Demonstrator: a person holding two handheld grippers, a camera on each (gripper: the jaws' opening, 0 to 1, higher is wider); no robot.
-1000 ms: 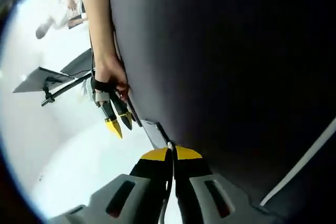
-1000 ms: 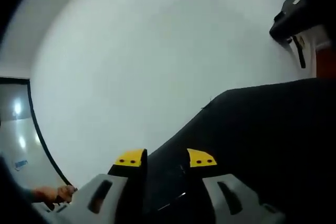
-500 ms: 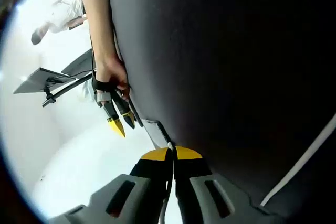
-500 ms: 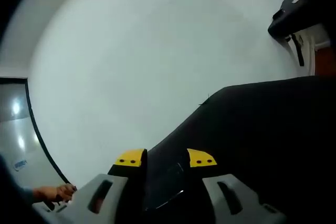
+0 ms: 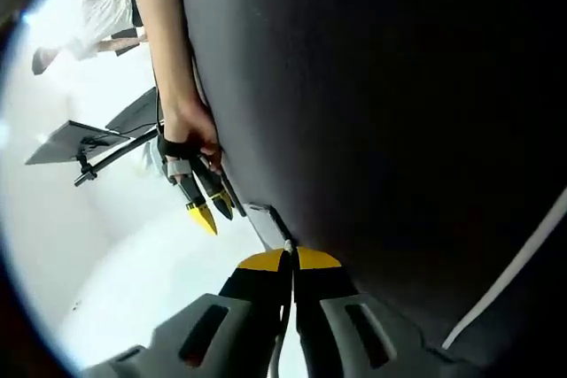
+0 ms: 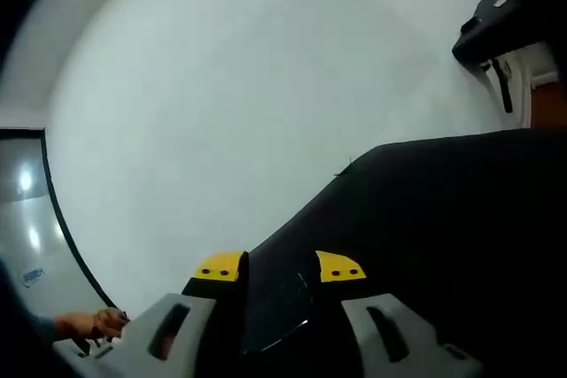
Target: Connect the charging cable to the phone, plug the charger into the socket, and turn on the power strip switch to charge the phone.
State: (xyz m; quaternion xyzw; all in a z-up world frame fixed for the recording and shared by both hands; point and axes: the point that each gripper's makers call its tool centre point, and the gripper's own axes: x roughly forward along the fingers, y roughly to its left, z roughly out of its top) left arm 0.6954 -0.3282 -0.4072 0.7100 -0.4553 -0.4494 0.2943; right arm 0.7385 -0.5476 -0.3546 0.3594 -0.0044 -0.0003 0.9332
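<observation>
Two grippers: the left gripper (image 5: 290,258) with yellow tips pressed together on one thin white cable (image 5: 285,307), the right gripper (image 6: 279,266) with tips apart. One phone (image 6: 282,307), dark, between the right tips. One black table surface (image 5: 381,112). One white strip (image 5: 509,272) near its edge. One hand (image 5: 189,126). One tripod stand (image 5: 84,143).

No text, label or number is legible anywhere.

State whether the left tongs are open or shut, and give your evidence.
Shut. In the left gripper view the left tongs have their yellow tips pressed together on a thin white cable.
</observation>
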